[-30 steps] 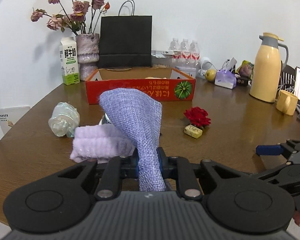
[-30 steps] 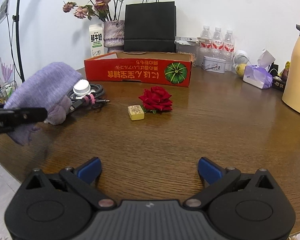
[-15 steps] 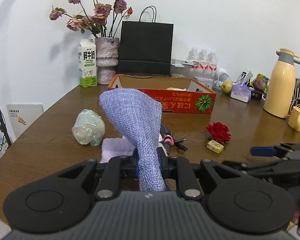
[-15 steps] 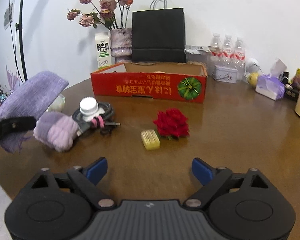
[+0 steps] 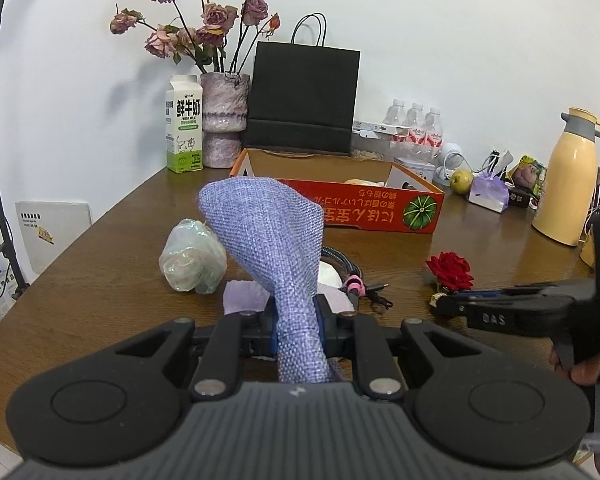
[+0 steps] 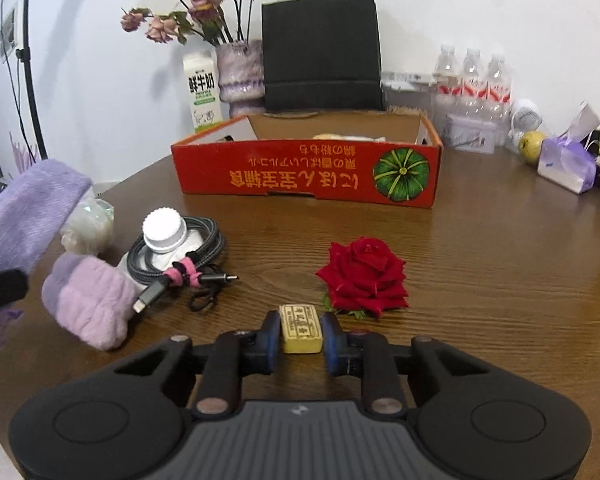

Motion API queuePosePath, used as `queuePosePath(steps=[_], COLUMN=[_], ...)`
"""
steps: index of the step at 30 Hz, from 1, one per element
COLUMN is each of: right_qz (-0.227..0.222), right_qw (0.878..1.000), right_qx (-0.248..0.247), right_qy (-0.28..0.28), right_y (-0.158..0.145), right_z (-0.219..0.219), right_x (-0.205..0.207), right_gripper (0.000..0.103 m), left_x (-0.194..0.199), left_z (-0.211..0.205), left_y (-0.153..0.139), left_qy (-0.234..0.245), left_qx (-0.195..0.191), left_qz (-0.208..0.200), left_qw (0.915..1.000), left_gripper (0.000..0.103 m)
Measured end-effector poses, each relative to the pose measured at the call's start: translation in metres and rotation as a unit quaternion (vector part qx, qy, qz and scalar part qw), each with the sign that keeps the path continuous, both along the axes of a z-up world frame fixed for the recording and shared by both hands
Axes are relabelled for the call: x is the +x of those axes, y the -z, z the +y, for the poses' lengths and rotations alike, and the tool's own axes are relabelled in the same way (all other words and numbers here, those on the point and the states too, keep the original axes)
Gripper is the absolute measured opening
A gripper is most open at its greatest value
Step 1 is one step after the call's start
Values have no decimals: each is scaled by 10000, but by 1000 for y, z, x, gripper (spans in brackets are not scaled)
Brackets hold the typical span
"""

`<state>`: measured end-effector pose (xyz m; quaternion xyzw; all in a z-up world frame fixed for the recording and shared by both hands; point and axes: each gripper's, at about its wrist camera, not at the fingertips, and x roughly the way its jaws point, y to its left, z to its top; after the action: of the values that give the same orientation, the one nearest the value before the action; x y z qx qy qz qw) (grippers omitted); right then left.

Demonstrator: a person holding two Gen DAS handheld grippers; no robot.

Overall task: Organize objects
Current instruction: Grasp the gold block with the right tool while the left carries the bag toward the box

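My left gripper (image 5: 298, 322) is shut on a purple woven cloth pouch (image 5: 272, 248) and holds it up above the table; the pouch also shows at the left of the right wrist view (image 6: 24, 212). My right gripper (image 6: 301, 336) is closed around a small yellow block (image 6: 301, 329) that rests on the table, just in front of a red rose (image 6: 364, 272). A lilac fluffy towel (image 6: 92, 300), a white jar (image 6: 164, 230) with a coiled grey cable (image 6: 180, 258) and a crumpled clear bag (image 5: 192, 256) lie to the left. An open red cardboard box (image 6: 308, 172) stands behind.
At the back stand a milk carton (image 5: 184, 132), a vase of dried roses (image 5: 224, 120), a black paper bag (image 5: 304, 96) and water bottles (image 6: 472, 80). A yellow thermos (image 5: 572, 184), a purple tissue pack (image 6: 568, 160) and an apple (image 5: 462, 180) are at the right.
My right gripper moved forward and down to the yellow block and closed around it. My left gripper rose and drew back with the pouch still held.
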<state>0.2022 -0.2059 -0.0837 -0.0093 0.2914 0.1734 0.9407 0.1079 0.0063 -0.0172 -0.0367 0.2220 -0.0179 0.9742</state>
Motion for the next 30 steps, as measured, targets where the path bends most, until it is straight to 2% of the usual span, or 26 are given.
queuePosePath(steps=[16, 30], right_qz=[-519, -1035], right_qw=[9983, 9939], right_qx=[265, 368], right_qy=[35, -32], right_y=[-16, -45], right_z=[-19, -18], right_x=[-62, -73], right_gripper=[21, 21], left_x=[-6, -6], left_z=[-14, -40], left_y=[2, -21], left_qy=[164, 437], left_qx=[-69, 57], left_qz=[42, -231], left_qw=[9998, 9988], left_gripper=[17, 17])
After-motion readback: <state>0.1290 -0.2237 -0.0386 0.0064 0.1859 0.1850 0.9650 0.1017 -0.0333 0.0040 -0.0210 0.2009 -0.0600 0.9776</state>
